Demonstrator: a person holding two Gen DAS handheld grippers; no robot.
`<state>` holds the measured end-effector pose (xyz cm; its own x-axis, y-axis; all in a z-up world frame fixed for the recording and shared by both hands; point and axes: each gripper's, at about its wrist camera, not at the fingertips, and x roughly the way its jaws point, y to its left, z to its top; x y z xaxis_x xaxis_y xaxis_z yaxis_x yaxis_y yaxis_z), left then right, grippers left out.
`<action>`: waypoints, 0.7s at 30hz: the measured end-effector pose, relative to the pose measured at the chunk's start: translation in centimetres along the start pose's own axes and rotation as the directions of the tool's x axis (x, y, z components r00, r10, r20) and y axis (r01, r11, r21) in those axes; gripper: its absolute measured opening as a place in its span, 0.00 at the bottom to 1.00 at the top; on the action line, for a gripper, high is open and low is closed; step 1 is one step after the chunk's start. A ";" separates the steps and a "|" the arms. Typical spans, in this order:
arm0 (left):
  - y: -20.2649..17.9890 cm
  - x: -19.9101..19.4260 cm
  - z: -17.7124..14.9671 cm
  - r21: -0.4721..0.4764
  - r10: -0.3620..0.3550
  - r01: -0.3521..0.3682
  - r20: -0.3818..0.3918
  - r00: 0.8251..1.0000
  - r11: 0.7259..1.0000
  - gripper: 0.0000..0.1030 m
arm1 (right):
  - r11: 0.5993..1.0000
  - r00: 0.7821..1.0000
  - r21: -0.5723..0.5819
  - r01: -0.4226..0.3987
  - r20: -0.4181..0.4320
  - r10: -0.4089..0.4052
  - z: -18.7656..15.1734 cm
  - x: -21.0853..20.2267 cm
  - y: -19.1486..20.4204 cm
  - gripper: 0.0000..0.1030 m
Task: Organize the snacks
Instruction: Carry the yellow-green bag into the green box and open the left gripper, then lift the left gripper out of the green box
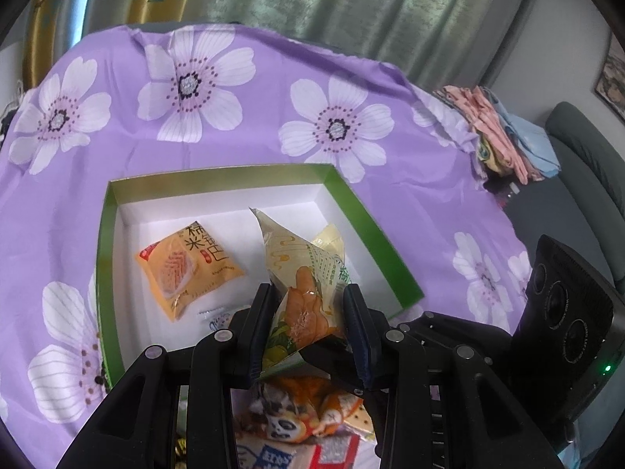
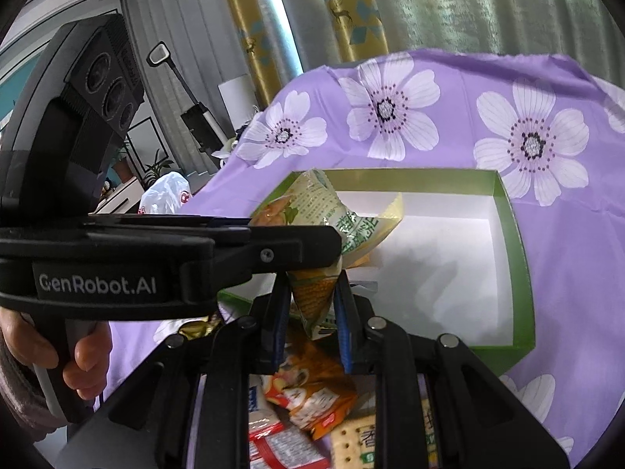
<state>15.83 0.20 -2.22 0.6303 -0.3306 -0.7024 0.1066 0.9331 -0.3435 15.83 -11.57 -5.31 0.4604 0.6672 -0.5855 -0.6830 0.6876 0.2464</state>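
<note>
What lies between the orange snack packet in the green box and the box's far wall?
Only bare white floor of the green box, behind the orange packet; left wrist view.

Left wrist camera: sits behind its own black fingers, angled down, close over the shallow green-walled, white-floored cardboard box, from the box's near side. Right wrist camera: same downward tilt, close, box ahead and rightward. Shared: box, purple flowered cloth around it, curtains beyond it.

Purple floral tablecloth covers the table, green-grey curtain behind. Folded clothes stacked at its right edge. White plastic bag and potted plant off left.
</note>
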 end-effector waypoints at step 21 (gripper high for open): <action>3.5 0.6 0.0 -0.125 0.045 -0.047 -0.023 0.999 0.991 0.78 | 0.992 0.998 0.110 0.059 -0.035 -0.055 -0.3 0.7 -2.9 0.48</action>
<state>16.59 3.30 -3.88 0.6166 -0.2917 -0.7312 -0.0202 0.9227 -0.3850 17.99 -13.15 -6.68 0.4772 0.6179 -0.6248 -0.5883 0.7528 0.2952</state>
